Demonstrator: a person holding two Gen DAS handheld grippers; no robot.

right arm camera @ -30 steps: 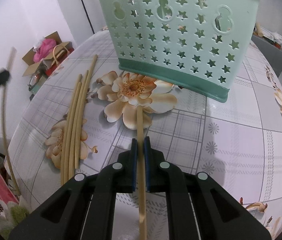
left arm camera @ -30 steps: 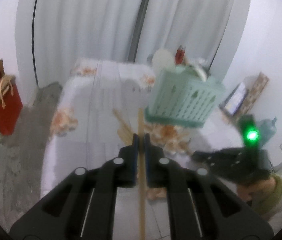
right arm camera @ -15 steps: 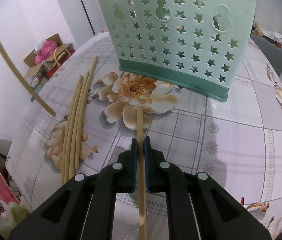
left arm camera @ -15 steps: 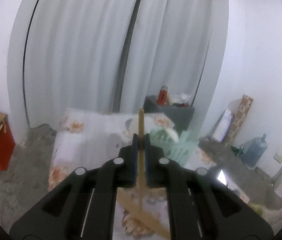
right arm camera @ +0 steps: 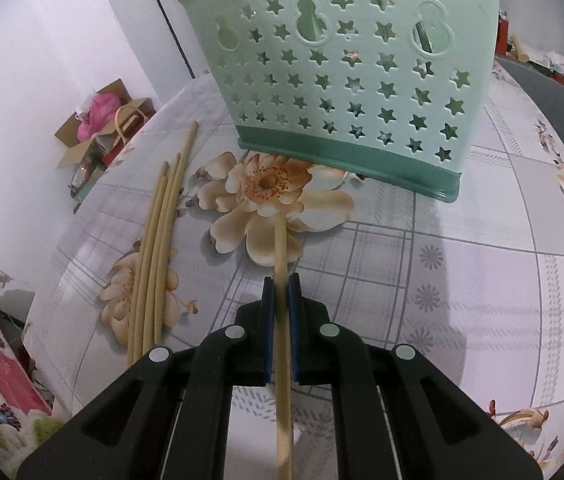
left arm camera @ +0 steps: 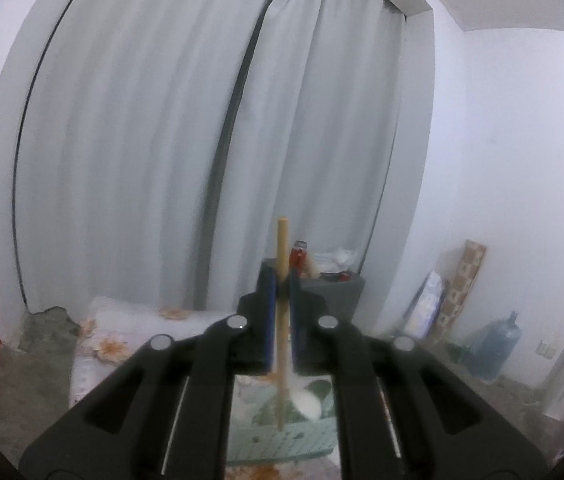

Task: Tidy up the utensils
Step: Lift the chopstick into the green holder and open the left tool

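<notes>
While the left gripper [left arm camera: 280,312] is clamped on a chopstick [left arm camera: 282,320] that stands nearly upright between its blue pads, the mint-green basket [left arm camera: 282,440] sits directly beneath it, so the stick's long axis runs straight down toward the basket's open top. Its lower end shows against the basket's interior, next to something white and rounded that is too blurred to name; whether the tip is already inside or just above the rim cannot be told. This arm looks the nearer one to the basket, and its likely next move is a plain vertical lowering and release.

The right gripper [right arm camera: 280,312] is closed on a second chopstick [right arm camera: 282,320], held low over the flowered table [right arm camera: 481,280]. Here the stick's long axis points forward at the basket's star-punched wall [right arm camera: 361,80], not at its opening, so this stick would probably have to be lifted and stood upright before it could go in. Left of the basket's base, loose chopsticks [right arm camera: 158,248] lie side by side on the cloth, with their far ends toward the basket.
</notes>
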